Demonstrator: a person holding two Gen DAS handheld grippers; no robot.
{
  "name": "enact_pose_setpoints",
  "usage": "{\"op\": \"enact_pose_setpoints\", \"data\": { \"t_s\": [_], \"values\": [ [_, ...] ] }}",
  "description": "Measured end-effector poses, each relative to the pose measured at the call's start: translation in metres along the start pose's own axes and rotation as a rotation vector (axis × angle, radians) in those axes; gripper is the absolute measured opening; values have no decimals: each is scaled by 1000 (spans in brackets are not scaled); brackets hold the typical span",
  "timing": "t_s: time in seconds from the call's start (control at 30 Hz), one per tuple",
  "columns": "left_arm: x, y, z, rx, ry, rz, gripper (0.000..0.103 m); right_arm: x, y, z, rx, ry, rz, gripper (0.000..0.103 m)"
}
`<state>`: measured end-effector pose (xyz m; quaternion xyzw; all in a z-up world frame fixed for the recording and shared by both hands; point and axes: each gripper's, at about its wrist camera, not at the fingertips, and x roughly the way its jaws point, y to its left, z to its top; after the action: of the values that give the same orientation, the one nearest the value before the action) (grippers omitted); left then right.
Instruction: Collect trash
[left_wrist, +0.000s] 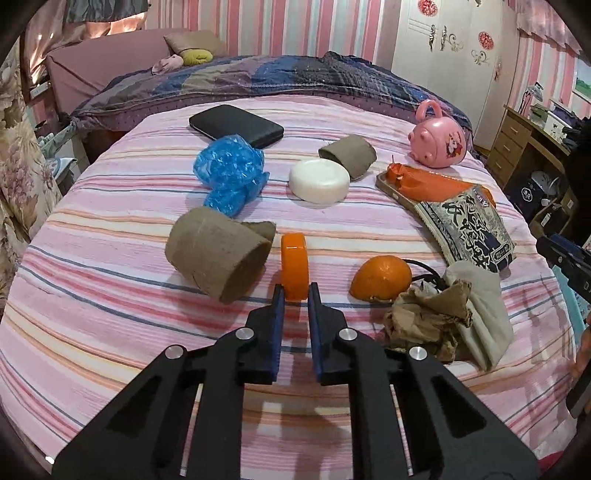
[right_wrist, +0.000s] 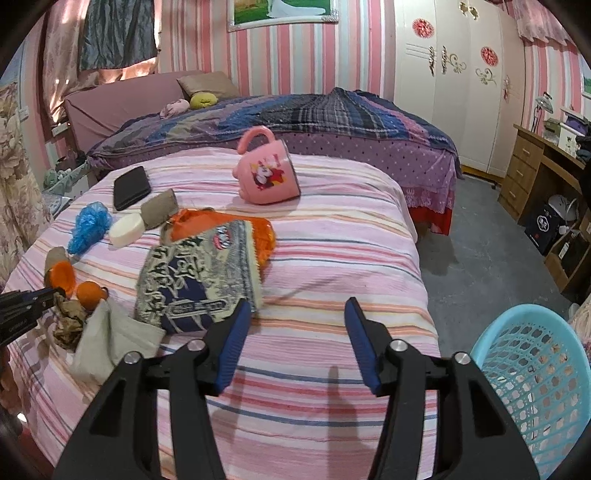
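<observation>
— Where are your left jaws (left_wrist: 295, 291) just now?

— Low over the striped bed (left_wrist: 110, 295), narrowed to a slim gap with their tips at either side of the orange disc's (left_wrist: 294, 271) near edge. The disc stands on its rim. I cannot tell whether the pads actually press it.

— What lies around that disc?

— A brown cardboard roll (left_wrist: 218, 258) just to its left, nearly touching. To its right, the orange peel (left_wrist: 382, 277), and beyond that the crumpled brown paper (left_wrist: 428, 317) against a pale cloth (left_wrist: 480, 314). Behind the disc sit the white round (left_wrist: 319, 181), the blue plastic wad (left_wrist: 229, 173) and a second cardboard roll (left_wrist: 349, 155).

— And your right jaws (right_wrist: 297, 308)?

— Spread wide, holding nothing, above bare bedsheet. The printed packet (right_wrist: 199, 273) lies far right of the disc, just by my right jaws' left tip. The blue basket (right_wrist: 532, 384) stands off the bed, farther right.
</observation>
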<state>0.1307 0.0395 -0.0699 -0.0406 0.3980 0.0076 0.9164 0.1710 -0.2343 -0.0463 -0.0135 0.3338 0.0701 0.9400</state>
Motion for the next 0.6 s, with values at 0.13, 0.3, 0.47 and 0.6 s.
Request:
{"op": "enact_pose_setpoints", "data": {
  "t_s": [0.13, 0.3, 0.47, 0.6],
  "values": [
    [0, 3, 0, 3, 10, -1, 11, -6, 10, -3, -13, 1, 27, 57],
    [4, 8, -1, -8, 29, 2, 16, -15, 30, -8, -32, 5, 77, 65],
    [15, 13, 3, -27, 43, 10, 32, -19, 48, -14, -72, 13, 105, 65],
    [19, 16, 7, -39, 32, 10, 35, -18, 57, -18, -92, 30, 99, 65]
  ]
}}
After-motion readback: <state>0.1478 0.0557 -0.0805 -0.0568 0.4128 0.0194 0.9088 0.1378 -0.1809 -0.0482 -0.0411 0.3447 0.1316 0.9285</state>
